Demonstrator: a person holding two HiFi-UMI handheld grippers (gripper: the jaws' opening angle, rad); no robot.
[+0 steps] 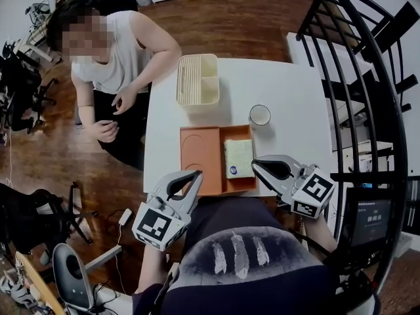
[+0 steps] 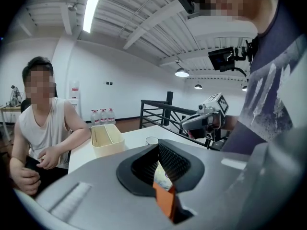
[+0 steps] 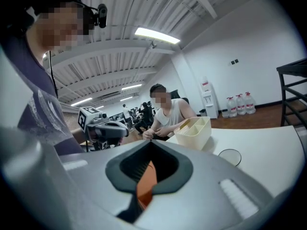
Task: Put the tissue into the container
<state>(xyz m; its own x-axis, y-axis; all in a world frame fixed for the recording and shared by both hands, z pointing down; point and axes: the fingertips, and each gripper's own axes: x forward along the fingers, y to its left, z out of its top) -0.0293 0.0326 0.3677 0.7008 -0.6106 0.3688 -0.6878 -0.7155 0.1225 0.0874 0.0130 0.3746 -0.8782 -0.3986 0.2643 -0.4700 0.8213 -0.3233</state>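
The tissue pack point(image 1: 238, 157), pale green and white, lies in the right half of an orange tray point(image 1: 202, 151) at the table's near edge. Beyond the tray stands the cream two-compartment container point(image 1: 197, 79), also seen in the left gripper view point(image 2: 106, 140) and the right gripper view point(image 3: 194, 132). My left gripper point(image 1: 195, 174) hovers at the tray's near left corner, jaws together and empty. My right gripper point(image 1: 255, 164) sits just right of the tissue pack, shut with nothing in it. Orange tray shows through the slit between each gripper's jaws.
A clear glass point(image 1: 260, 115) stands right of the container on the white table point(image 1: 289, 97). A person in a white sleeveless top point(image 1: 108, 51) sits at the table's far left side. A black metal railing point(image 1: 367, 77) runs along the right.
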